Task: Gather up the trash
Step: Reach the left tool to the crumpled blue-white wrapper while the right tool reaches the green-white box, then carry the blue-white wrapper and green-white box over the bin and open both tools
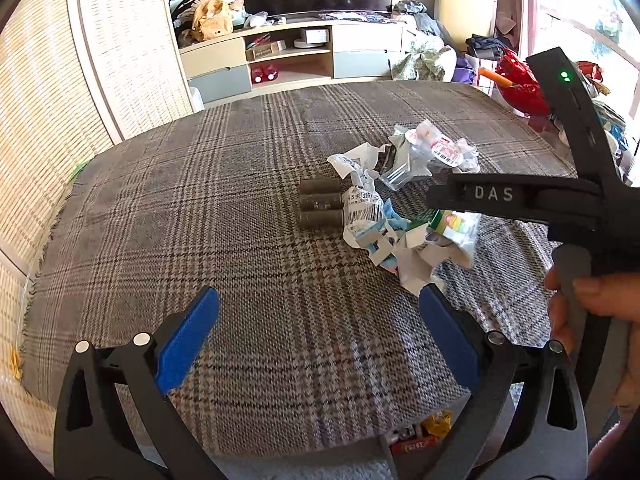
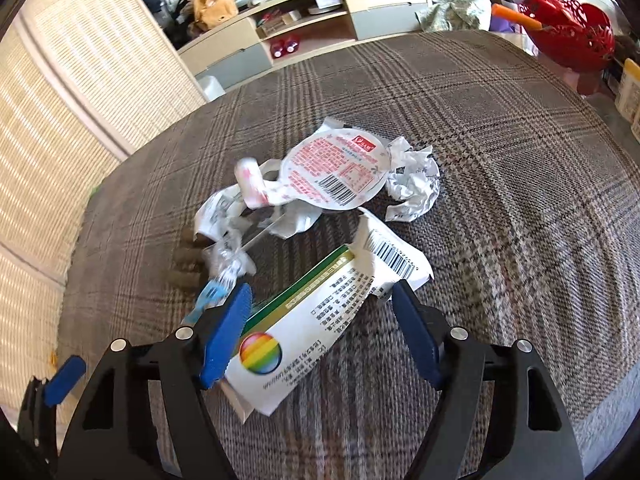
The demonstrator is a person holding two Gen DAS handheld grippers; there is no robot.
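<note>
A pile of trash lies on the plaid-covered table (image 1: 240,200): crumpled paper (image 1: 362,208), a clear plastic wrapper with a round red-printed lid (image 1: 436,148), and three dark cylinders (image 1: 320,208). My left gripper (image 1: 320,312) is open and empty, short of the pile. In the right wrist view, my right gripper (image 2: 322,306) is open around a white carton with a rainbow circle (image 2: 304,332); the left pad touches it. Beyond it lie the round lid (image 2: 334,168), crumpled paper (image 2: 412,184) and a torn barcode wrapper (image 2: 396,260). The right gripper's body (image 1: 520,196) shows in the left view.
A red basket (image 2: 572,36) stands at the table's far right. A TV cabinet (image 1: 288,52) with clutter runs along the back. A woven screen (image 1: 60,120) stands on the left. Snack packets (image 1: 420,436) lie below the table's near edge.
</note>
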